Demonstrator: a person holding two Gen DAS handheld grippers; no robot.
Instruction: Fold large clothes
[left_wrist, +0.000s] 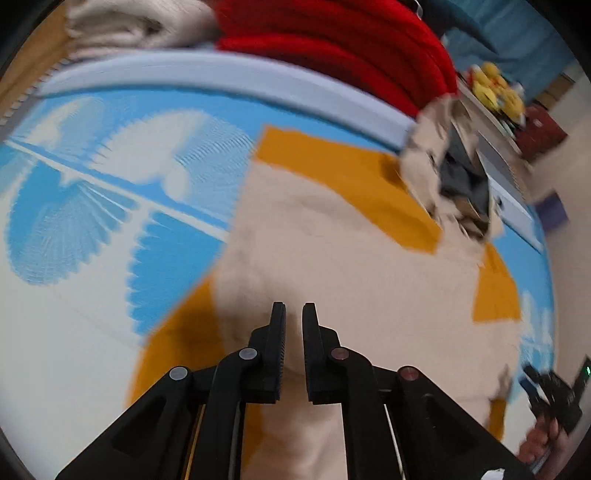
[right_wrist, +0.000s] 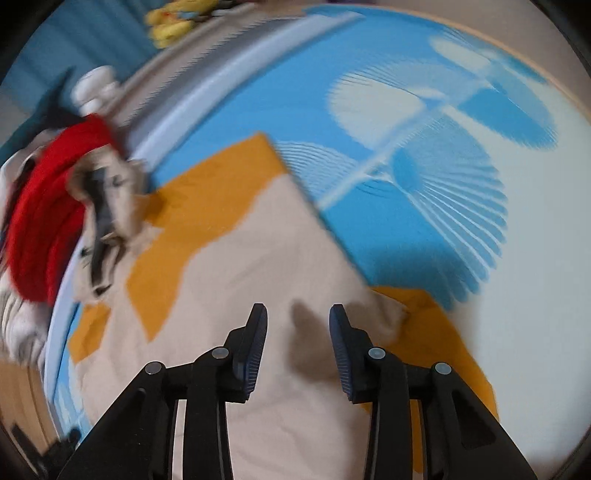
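Beige-and-orange garment (left_wrist: 351, 266) is lying spread flat on the blue-and-white patterned mat (left_wrist: 92, 206), directly beneath and ahead of both tools. The left gripper (left_wrist: 293, 314) is hovering over its beige fabric with jaws narrowed to a slim gap and nothing visibly between them, while the right gripper (right_wrist: 298, 314) is hanging above the beige panel (right_wrist: 258, 258) with jaws parted wide and empty, casting a shadow on the cloth. Beyond the left tool's tips, a red folded garment (left_wrist: 332, 40) and a cream folded cloth (left_wrist: 129, 26) are sitting past the mat's pale border, with a blurred beige-and-dark crumpled item (left_wrist: 447, 166) ahead to its right.
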